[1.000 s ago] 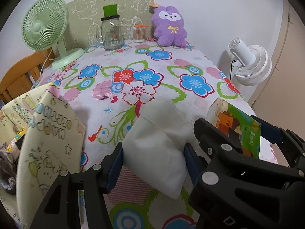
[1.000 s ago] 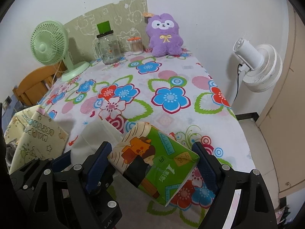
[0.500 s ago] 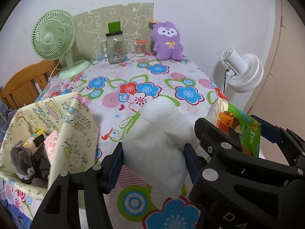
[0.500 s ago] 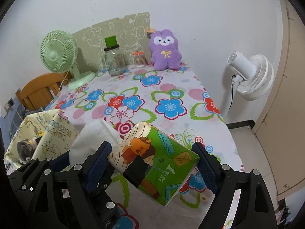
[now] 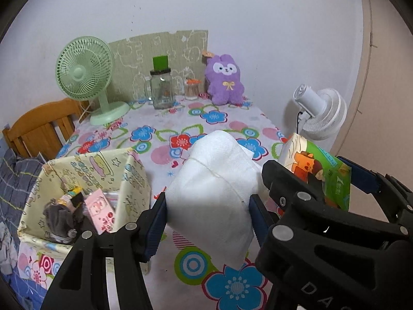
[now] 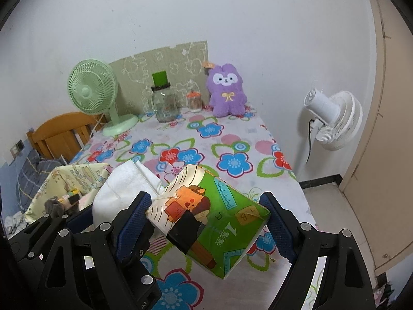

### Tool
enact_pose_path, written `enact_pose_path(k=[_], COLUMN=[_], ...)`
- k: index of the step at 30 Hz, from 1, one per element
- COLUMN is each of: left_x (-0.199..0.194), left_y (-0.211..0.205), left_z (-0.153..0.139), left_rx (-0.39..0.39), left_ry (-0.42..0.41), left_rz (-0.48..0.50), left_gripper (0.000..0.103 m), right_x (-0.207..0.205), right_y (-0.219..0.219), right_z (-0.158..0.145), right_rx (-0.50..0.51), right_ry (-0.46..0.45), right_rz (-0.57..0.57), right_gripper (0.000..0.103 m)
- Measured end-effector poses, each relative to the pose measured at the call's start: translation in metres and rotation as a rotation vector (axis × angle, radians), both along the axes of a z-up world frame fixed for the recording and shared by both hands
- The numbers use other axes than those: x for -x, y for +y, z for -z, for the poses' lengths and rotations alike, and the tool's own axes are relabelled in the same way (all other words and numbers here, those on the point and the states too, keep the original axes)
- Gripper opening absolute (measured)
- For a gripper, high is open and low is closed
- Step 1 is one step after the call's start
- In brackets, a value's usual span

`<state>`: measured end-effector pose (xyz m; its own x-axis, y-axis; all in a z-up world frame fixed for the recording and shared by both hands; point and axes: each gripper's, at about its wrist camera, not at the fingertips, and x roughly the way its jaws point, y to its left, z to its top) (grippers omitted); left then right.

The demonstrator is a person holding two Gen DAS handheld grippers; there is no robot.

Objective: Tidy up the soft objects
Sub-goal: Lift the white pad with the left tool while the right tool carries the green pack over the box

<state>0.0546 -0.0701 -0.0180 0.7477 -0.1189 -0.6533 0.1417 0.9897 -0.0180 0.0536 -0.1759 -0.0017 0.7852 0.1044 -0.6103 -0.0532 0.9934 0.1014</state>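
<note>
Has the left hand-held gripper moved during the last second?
Yes. The left hand-held gripper, shut on the white pack, has pulled back and up: the green fan looks smaller, and the yellow basket now shows its inside.

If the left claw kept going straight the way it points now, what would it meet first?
Probably nothing close: the left claw, shut on the white tissue pack, points over bare flowered tablecloth. The yellow storage box lies off to its left. Farther on stand the glass jar and purple plush; depth unclear.
</note>
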Motion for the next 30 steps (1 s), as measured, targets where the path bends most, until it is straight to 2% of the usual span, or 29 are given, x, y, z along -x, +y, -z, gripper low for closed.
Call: enact_pose_path(k=[15, 30], left_x=[0.022, 0.015], left_y=[0.027, 0.061], left_z=[-0.036, -0.040], left_rx=[0.003, 0.003], left_ry=[-0.082, -0.097], left_rz=[-0.010, -0.042], left_gripper=[0.064, 0.064], right_x=[0.021, 0.012], right_y=[0.024, 0.062], right_z=[-0.039, -0.050], right_rx=[0.007, 0.006], right_ry=[-0.056, -0.061], right_rz=[-0.021, -0.071], right_gripper=[0.088, 0.088])
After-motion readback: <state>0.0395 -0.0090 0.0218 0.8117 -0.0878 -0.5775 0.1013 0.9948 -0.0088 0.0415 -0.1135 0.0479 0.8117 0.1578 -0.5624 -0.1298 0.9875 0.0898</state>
